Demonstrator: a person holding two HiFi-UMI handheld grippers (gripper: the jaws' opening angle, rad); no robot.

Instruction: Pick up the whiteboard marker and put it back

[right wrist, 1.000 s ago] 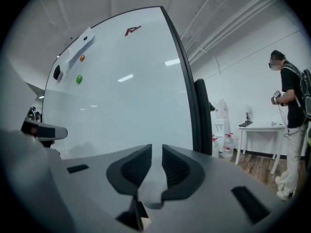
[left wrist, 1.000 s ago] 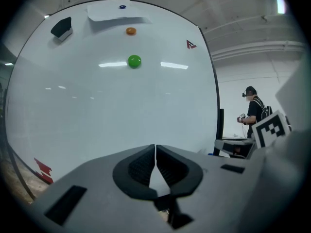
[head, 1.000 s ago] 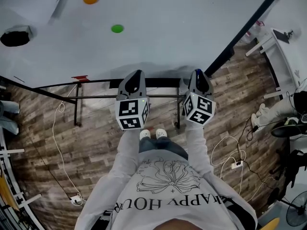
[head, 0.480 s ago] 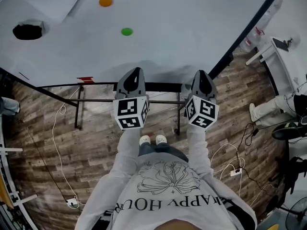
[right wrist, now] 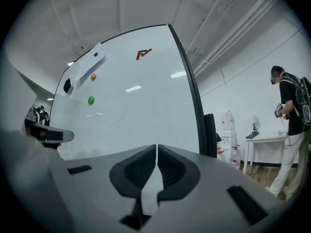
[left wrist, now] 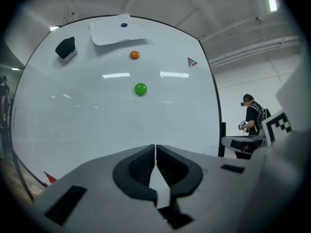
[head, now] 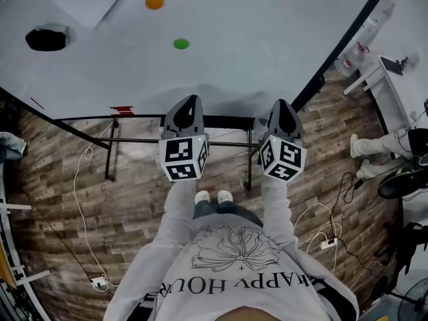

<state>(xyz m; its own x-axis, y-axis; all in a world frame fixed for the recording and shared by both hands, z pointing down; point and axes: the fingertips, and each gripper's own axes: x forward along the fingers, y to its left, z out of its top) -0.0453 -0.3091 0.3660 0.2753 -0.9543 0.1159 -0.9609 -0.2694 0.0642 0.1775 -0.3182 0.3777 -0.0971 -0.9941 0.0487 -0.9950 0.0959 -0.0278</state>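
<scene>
A large whiteboard (head: 234, 52) stands in front of me. A small red object (head: 122, 110) sits at its lower edge to the left; I cannot tell whether it is the marker. My left gripper (head: 189, 103) points level at the board's lower part, jaws shut and empty (left wrist: 155, 147). My right gripper (head: 282, 105) is held beside it near the board's right frame; its jaws are closing, almost together, with nothing between them (right wrist: 157, 147).
On the board are a black eraser (head: 47, 39), an orange magnet (head: 154, 2), a green magnet (head: 181, 43) and a pinned sheet of paper (left wrist: 116, 30). The board's metal stand (head: 107, 154) and cables (head: 80, 199) lie on the wooden floor. A person (right wrist: 291, 125) stands at the right by a white table (right wrist: 265, 139).
Both grippers have risen slightly in front of the board, and my view has tilted up so more of the board shows.
</scene>
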